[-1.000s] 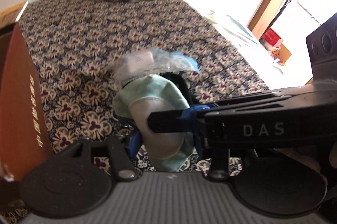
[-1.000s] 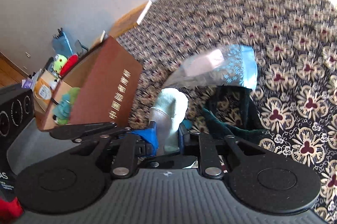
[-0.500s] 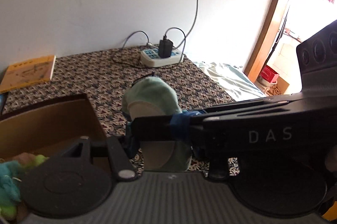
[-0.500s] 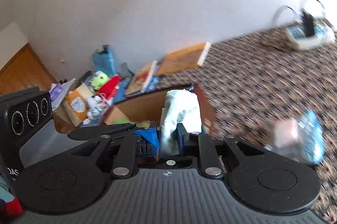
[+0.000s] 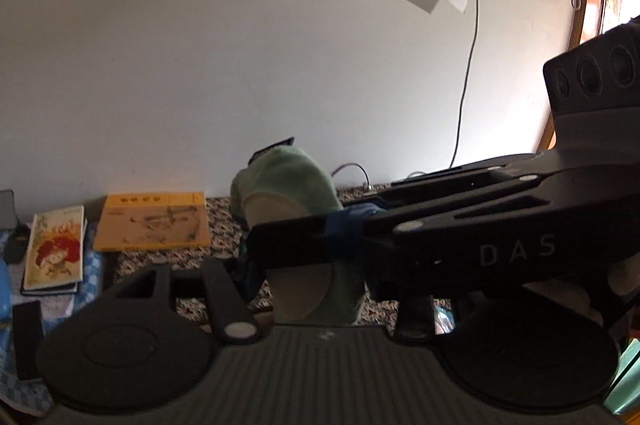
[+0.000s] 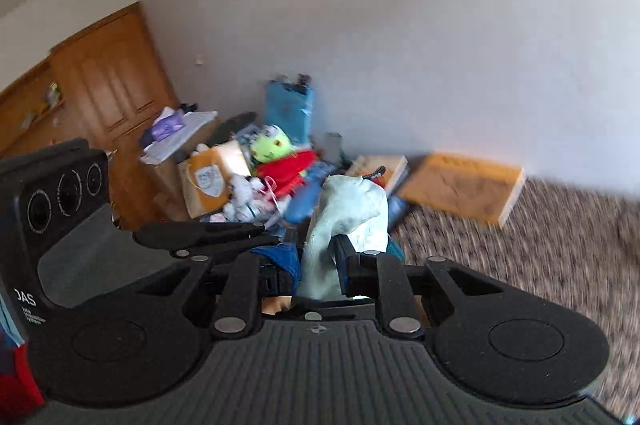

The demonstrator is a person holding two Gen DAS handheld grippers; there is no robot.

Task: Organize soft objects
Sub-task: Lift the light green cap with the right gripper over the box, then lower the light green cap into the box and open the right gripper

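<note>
2 grippers — left gripper (image 5: 256, 257) and right gripper (image 6: 318, 257) — both pinching 1 pale-green sock (image 6: 352, 205).

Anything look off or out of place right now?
One oddity: both the left gripper and right gripper are clamped on the same pale green sock, held up in the air. Otherwise nothing stands out.

patterned bedspread (image 6: 560, 249) blurred (motion), sock (image 5: 296, 225) partly hidden

- Left wrist view: dim, backlit; daylight glare at wooden doorway (image 5: 608, 5), right.
- Right wrist view: brighter; motion blur smears patterned carpet (image 6: 540, 245).
- Fisheye bending at edges.
</note>
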